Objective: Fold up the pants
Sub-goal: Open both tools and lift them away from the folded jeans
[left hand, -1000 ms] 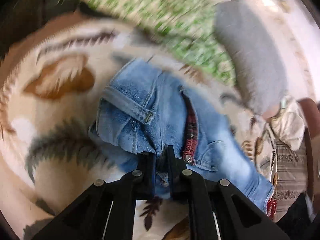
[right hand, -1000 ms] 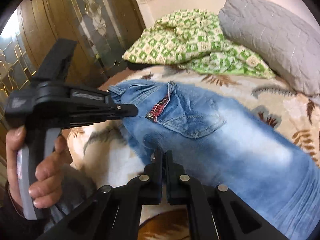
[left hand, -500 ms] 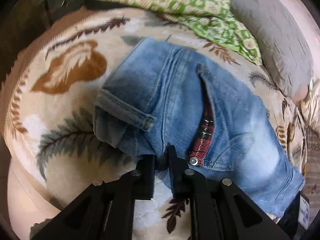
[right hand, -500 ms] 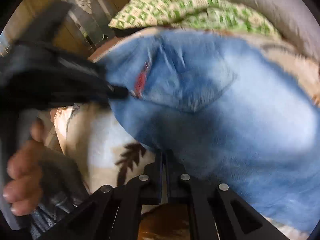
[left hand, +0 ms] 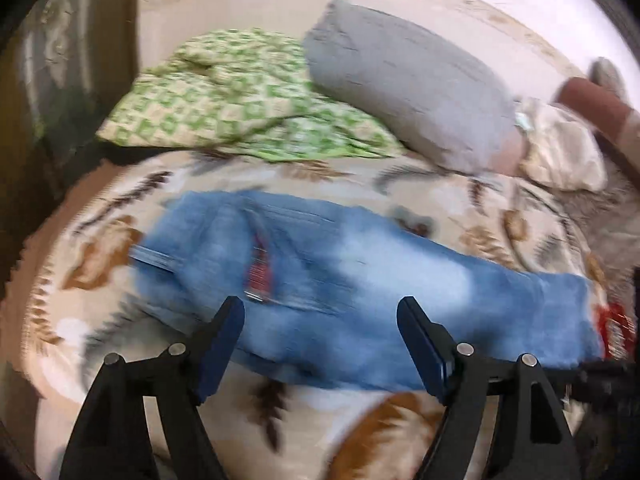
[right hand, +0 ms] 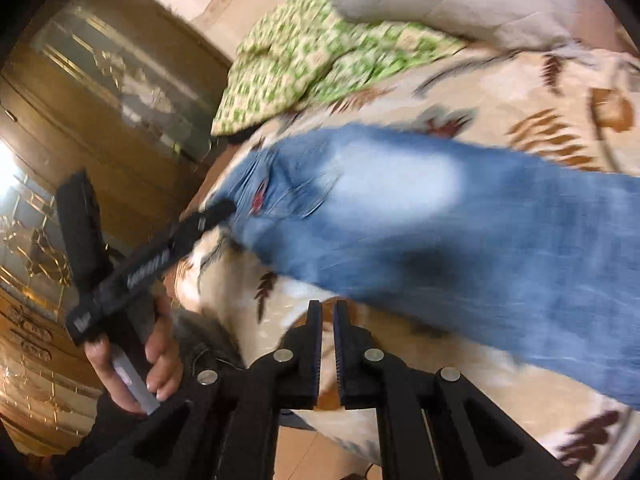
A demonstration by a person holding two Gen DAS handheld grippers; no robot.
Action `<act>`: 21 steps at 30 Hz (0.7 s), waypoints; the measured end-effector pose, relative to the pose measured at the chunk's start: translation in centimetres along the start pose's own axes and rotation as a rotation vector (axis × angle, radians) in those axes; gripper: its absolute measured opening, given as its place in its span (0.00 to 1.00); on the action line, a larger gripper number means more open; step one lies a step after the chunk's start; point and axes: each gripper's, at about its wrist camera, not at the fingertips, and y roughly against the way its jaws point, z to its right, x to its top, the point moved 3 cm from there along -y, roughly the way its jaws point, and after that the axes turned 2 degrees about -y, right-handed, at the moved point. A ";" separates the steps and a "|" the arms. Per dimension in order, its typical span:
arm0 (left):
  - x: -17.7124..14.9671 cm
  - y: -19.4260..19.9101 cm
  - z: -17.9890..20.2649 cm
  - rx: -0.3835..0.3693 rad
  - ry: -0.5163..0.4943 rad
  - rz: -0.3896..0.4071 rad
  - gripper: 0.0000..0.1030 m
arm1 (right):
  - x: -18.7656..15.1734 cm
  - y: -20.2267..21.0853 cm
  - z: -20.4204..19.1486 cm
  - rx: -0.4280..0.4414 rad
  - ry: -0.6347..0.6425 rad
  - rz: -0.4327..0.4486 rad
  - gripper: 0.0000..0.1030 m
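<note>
Since the earlier frames the left gripper [left hand: 320, 312] has let go of the pants [left hand: 360, 280]: 1 second ago its jaws pinched the denim near the fly, and they have just been opening, so they now stand spread wide with nothing pressed between them. In the left wrist view the denim lies beyond and below the 2 fingers, not clamped. The right gripper [right hand: 327, 308] has drawn back as well; its jaws are pressed almost together with no cloth in the narrow gap, and its tips sit over the leaf-print blanket [right hand: 520, 92] just short of the near edge of the pants.

The pants lie stretched across the blanket on the bed, folded lengthwise so that 1 leg covers the other. The waistband end with the red-lined fly [left hand: 260, 268] is at the left in the left wrist view, and the leg runs to the right. Both views are blurred by motion.

Behind the pants a green patterned cover [left hand: 240, 92] is bunched beside a grey pillow [left hand: 408, 80]. In the right wrist view a hand [right hand: 152, 356] grips the handle of the left gripper, whose tip is at the waistband end; whether it touches the denim cannot be told.
</note>
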 end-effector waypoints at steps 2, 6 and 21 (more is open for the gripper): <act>-0.3 0.5 2.0 -0.045 -0.032 0.003 0.77 | -0.2 1.9 1.7 -0.024 -0.032 0.051 0.07; -1.0 0.3 6.1 -0.053 -0.099 -0.010 0.77 | 0.1 4.0 4.0 -0.080 -0.098 0.127 0.07; -2.2 -2.7 20.3 -0.217 -0.247 -0.095 0.77 | 6.9 15.2 10.6 -0.244 -0.167 0.287 0.89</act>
